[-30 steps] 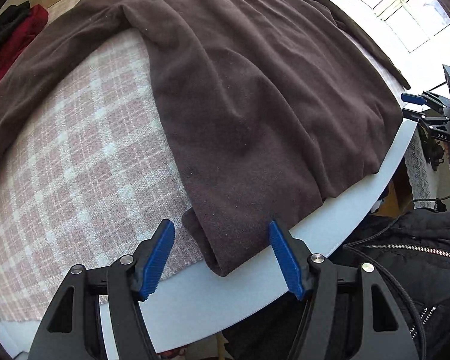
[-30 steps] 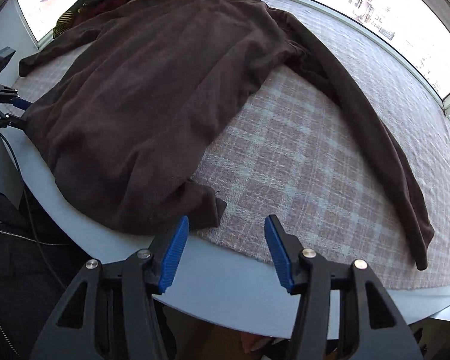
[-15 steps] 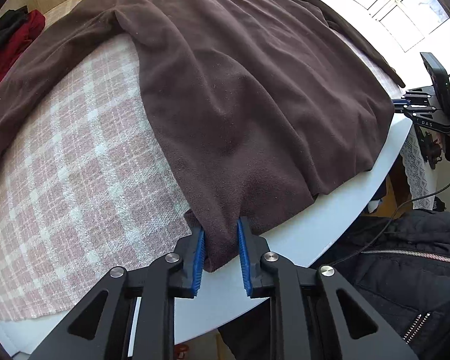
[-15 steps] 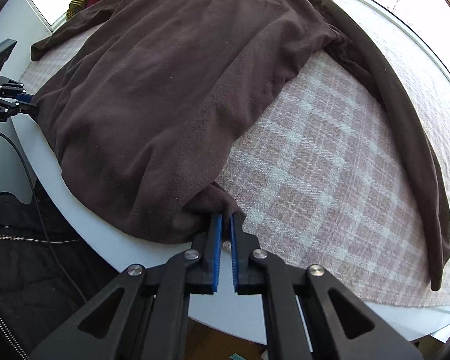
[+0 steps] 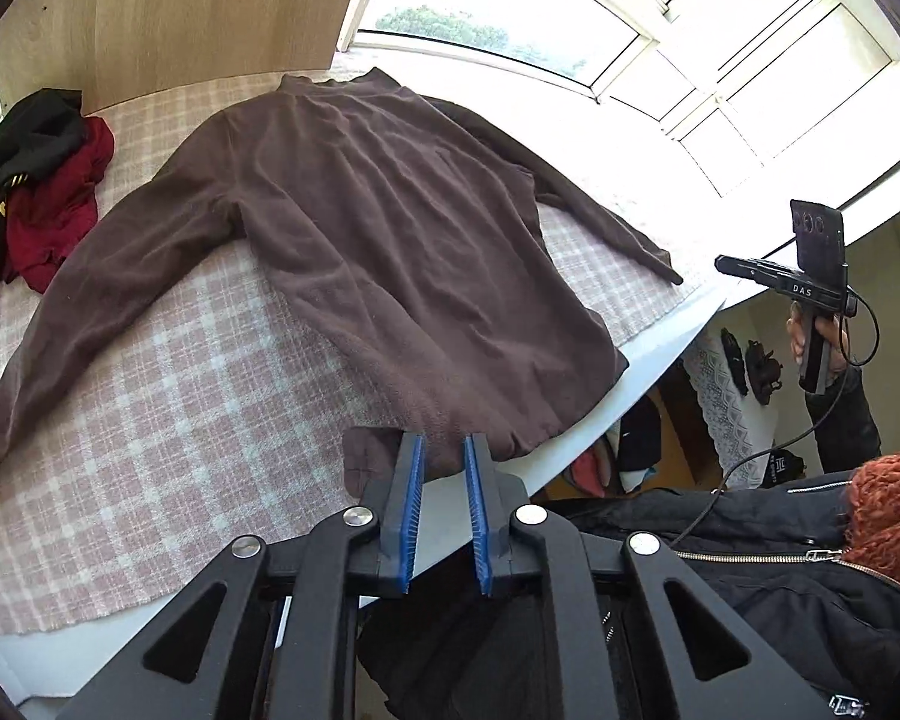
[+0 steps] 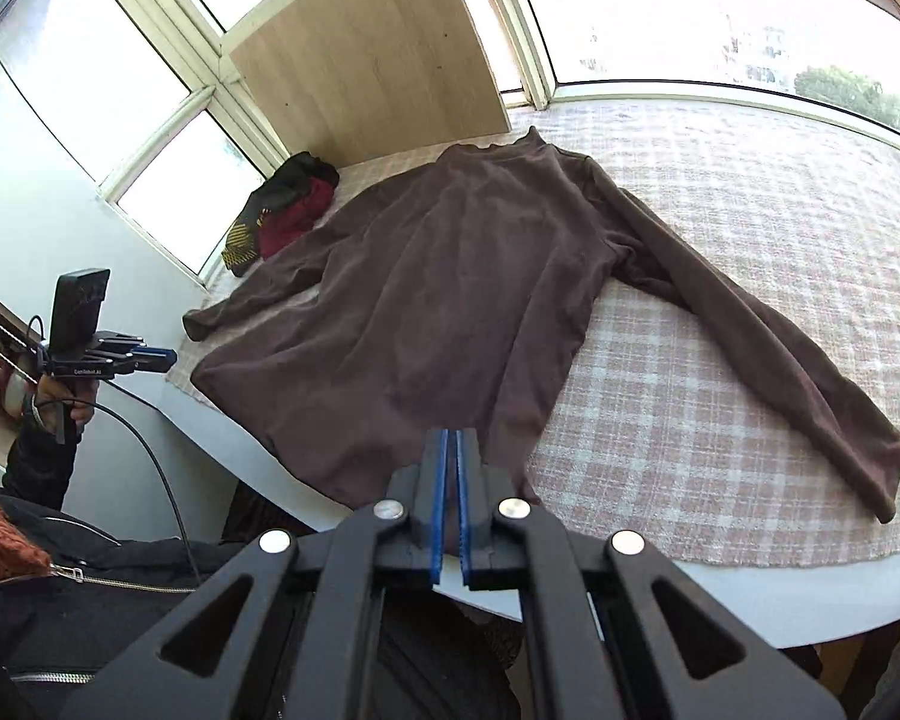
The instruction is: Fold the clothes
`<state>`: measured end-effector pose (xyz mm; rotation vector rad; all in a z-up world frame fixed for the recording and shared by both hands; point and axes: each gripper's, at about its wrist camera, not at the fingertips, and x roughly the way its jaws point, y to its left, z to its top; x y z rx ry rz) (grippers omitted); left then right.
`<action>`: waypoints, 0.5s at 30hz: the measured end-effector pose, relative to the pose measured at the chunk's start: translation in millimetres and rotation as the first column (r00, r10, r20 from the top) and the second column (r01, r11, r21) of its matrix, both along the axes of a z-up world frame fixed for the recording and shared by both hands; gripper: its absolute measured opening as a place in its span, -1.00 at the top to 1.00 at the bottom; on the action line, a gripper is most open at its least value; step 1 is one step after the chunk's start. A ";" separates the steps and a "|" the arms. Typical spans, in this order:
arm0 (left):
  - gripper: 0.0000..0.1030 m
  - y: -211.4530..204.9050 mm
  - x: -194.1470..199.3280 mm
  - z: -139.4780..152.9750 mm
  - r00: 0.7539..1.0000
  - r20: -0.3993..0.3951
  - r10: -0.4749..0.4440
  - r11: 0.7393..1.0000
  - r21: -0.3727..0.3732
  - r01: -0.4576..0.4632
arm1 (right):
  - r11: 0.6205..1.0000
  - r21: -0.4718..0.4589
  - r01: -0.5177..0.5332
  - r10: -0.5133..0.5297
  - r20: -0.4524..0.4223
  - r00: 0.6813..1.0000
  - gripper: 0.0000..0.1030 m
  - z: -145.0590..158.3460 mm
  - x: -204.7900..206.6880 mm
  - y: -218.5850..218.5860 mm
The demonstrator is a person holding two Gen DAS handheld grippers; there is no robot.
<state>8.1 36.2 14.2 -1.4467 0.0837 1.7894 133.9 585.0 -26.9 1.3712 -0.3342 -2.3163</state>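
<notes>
- Left hand-held gripper (image 5: pixel 444 459): jaws just widened, part-open; brown sweater (image 5: pixel 402 252) hem between them, grip unclear.
- Right hand-held gripper (image 6: pixel 450 450): clenched on the hem's other corner.
- Sweater lies spread flat on checked cloth (image 6: pixel 720 312) over the tabletop (image 5: pixel 576 450).
- No containers; clothes pile (image 5: pixel 42 180) at the far corner.

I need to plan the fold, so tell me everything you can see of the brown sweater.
The brown sweater is a long-sleeved, high-collared top in soft, fleece-like fabric. It lies spread on the checked cloth, collar toward the windows, both sleeves stretched out sideways, its body mildly wrinkled. Its hem reaches the near table edge. The left gripper has hem fabric between its fingers at one bottom corner, jaws having just eased wider; the right gripper is shut on the other corner.
</notes>
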 end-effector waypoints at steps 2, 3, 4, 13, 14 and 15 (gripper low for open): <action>-0.12 2.9 0.2 -7.5 0.998 -0.065 0.022 0.993 -0.116 -0.030 | 0.990 0.132 0.044 -0.048 0.034 0.998 0.89 -3.5 3.9 3.7; -0.06 8.1 1.4 -22.1 0.996 -0.089 0.015 0.983 -0.183 -0.031 | 0.955 0.291 0.058 -0.062 0.007 0.998 0.67 -12.9 7.2 -2.0; 0.07 7.1 -0.4 -39.2 0.996 -0.092 0.005 0.975 -0.220 -0.025 | 0.919 0.393 0.039 -0.047 0.011 0.999 0.49 -25.2 11.0 -9.4; 0.81 15.4 15.0 -152.0 0.995 0.059 -0.074 0.947 -0.309 0.089 | 0.859 0.468 -0.207 0.146 0.165 0.976 0.49 -148.9 -5.8 -52.4; 0.73 16.6 17.7 -154.2 0.995 0.062 -0.079 0.949 -0.300 0.094 | 0.865 0.451 -0.219 0.148 0.188 0.971 0.49 -155.5 -8.2 -50.9; 0.57 17.6 20.1 -156.0 0.995 0.062 -0.083 0.951 -0.293 0.097 | 0.871 0.433 -0.230 0.150 0.212 0.966 0.49 -162.1 -10.6 -49.4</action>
